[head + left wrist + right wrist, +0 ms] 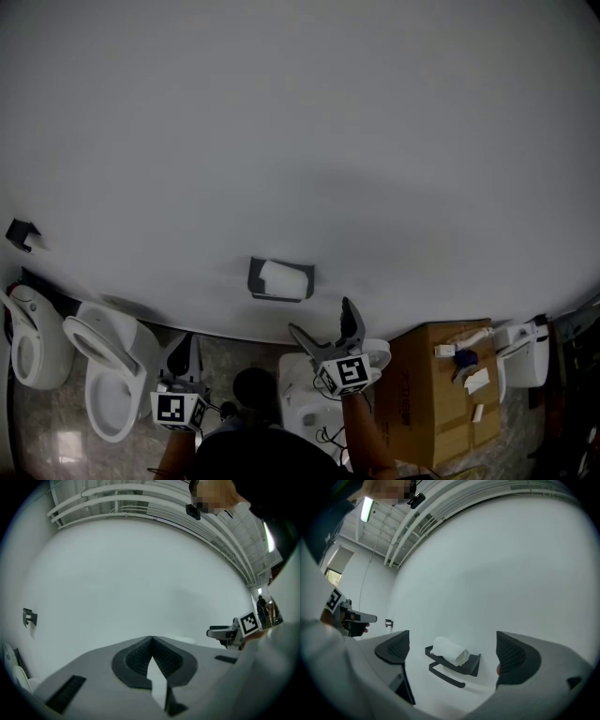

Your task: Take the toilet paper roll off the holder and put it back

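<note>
A white toilet paper roll (pixel 283 277) lies in a black wall holder (pixel 255 281) on the white wall. In the right gripper view the roll (pixel 450 651) rests on top of the holder's shelf (pixel 472 664), and the holder's bar (pixel 446 676) below it is bare. My right gripper (pixel 322 319) is open with nothing in it, a short way below and right of the holder; the roll is framed between its jaws but apart from them (pixel 452 633). My left gripper (pixel 187 349) hangs lower left, shut and empty (pixel 151 638), facing bare wall.
Two white toilets (pixel 108 366) (pixel 33 342) stand at the left by the wall. Below my right gripper is another white fixture (pixel 305 398), and a cardboard box (pixel 441 384) with small items on top sits at the right. A second small black holder (pixel 22 234) hangs far left.
</note>
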The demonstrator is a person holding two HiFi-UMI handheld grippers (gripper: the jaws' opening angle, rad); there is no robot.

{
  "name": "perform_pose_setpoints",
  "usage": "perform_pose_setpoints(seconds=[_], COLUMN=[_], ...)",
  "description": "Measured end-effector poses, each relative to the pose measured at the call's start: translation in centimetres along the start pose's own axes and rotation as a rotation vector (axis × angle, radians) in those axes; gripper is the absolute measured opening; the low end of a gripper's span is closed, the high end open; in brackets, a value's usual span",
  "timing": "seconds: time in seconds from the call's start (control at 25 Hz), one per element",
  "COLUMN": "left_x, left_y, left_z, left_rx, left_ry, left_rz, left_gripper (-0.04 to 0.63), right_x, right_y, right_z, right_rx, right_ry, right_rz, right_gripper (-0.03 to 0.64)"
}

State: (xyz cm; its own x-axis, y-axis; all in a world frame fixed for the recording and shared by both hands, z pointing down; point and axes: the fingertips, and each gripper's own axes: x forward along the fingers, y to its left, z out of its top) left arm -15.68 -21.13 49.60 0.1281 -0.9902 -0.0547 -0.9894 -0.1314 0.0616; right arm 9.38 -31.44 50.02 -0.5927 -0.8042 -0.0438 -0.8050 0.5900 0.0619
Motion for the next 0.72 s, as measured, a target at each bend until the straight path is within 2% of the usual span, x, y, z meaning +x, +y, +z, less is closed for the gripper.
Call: perform_pose_setpoints(seconds=[0.24,0.44,0.6,0.72], left_x=[-0.3,-0.3,-0.3,-0.5], left_y=[0.6,0.6,0.9,0.9], left_z=[-1.1,-0.6,0.6,0.2], left_rx=[0.008,0.000,-0.007,-0.028], left_ry=[0.027,0.019,0.053,0.067], left_rz=[0.010,0.010,0.043,0.032], left_gripper=[0.003,0.003,0.003,0.003], right_x=[2.0,3.8,5.3,6.3], right_y=[-0.6,-1.0,-1.1,-1.1], right_z=[-1.5,-3.0,-3.7,-4.1], right_rx=[0.003,0.025,0.026,0.021], right_ry=[0.039,0.073,0.105,0.126], right_rz=[0.017,0.040,0.054,0.069], right_gripper=[0.577,0.577,0.577,0.577])
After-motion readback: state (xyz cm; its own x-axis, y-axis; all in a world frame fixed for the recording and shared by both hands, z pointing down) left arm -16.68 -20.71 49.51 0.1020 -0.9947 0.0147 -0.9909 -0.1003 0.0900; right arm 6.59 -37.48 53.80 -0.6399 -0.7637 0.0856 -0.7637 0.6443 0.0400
